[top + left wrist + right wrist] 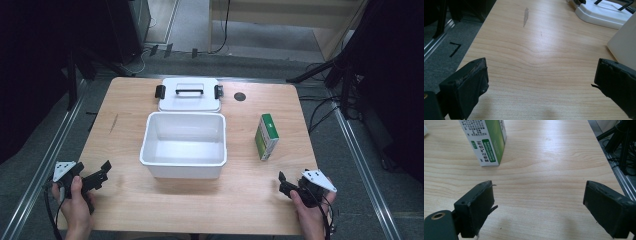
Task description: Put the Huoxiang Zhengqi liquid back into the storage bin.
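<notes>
Little of the work appears done. The green-and-white cardboard carton [266, 136] is seen standing upright on the pale wooden tabletop [125, 200], to the right of the open white plastic storage box [183, 145] and apart from it; the box interior is bare. The white lid with black handle and side clips [189, 94] is laid flat just behind the box. The right claw [285, 184] is held near the front edge, jaws spread wide and holding nothing, with the carton [486, 141] just ahead. The left claw [100, 172] is likewise wide open and empty. Grasping the carton, placing it inside and closing the lid are judged to remain.
</notes>
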